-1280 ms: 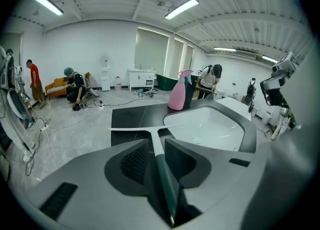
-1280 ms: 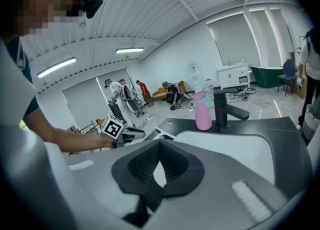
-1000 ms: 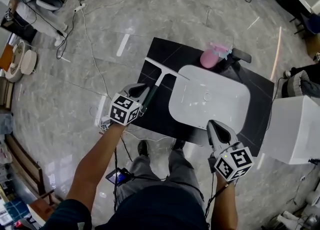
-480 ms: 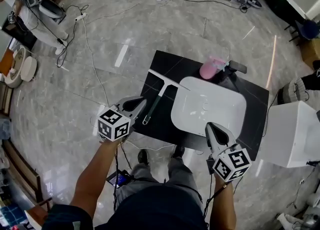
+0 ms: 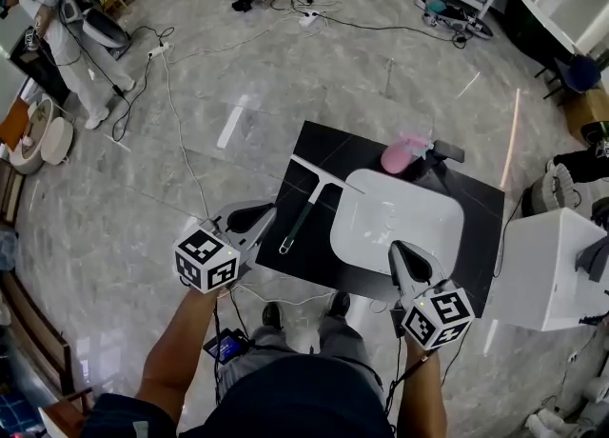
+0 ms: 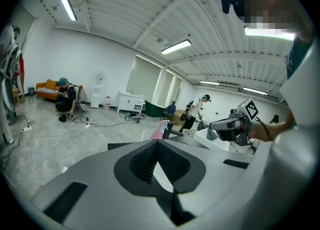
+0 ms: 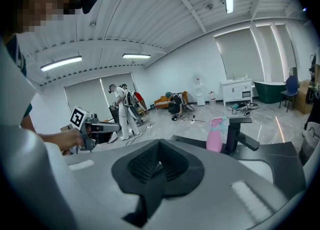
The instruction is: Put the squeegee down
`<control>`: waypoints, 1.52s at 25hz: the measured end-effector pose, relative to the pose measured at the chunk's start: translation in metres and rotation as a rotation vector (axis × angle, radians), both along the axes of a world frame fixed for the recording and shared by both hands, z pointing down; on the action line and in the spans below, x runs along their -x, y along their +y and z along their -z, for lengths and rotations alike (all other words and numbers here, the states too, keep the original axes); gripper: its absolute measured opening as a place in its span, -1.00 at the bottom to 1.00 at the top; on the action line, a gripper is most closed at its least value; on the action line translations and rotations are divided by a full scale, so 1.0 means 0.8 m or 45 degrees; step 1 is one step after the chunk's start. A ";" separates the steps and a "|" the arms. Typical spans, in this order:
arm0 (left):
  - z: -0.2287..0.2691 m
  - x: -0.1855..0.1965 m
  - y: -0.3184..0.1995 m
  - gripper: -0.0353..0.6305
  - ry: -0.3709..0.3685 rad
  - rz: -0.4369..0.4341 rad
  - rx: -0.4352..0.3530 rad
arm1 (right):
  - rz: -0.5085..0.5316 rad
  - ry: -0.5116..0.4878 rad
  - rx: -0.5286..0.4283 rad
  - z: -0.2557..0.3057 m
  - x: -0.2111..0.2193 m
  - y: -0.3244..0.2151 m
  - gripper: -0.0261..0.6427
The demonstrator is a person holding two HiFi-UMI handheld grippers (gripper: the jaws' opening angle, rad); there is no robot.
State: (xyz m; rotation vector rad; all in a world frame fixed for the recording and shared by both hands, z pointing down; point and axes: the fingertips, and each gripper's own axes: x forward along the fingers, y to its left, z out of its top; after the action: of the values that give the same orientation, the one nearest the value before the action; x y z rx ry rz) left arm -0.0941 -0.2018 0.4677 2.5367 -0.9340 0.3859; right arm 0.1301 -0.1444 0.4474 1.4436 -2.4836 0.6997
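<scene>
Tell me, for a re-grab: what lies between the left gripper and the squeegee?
Nothing: only bare black counter separates left gripper and squeegee, per the head view.

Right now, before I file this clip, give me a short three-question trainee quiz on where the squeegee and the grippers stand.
1. True or false: in the head view, the squeegee lies on the black counter, left of the white basin.
2. Which one holds the squeegee? A: left gripper. B: right gripper. C: neither.
3. Fill in: the pink bottle stands beside the black ____.
Key: 1 true; 2 C; 3 faucet.
</scene>
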 end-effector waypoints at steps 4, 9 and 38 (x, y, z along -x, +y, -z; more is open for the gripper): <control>0.027 0.016 0.007 -0.88 0.022 0.016 -0.041 | -0.004 0.015 -0.026 0.017 0.004 -0.001 -0.90; 0.054 0.031 0.017 -0.88 0.044 0.024 -0.086 | -0.015 0.037 -0.043 0.032 0.006 0.004 -0.90; 0.124 0.082 0.100 -0.88 0.113 0.032 -0.216 | -0.047 0.201 -0.226 0.115 0.015 0.068 -0.90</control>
State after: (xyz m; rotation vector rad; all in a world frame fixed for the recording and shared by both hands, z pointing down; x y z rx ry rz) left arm -0.1595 -0.1215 0.3688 2.6669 -1.0024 0.1918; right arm 0.1185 -0.0900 0.3556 1.5424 -2.4536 0.3624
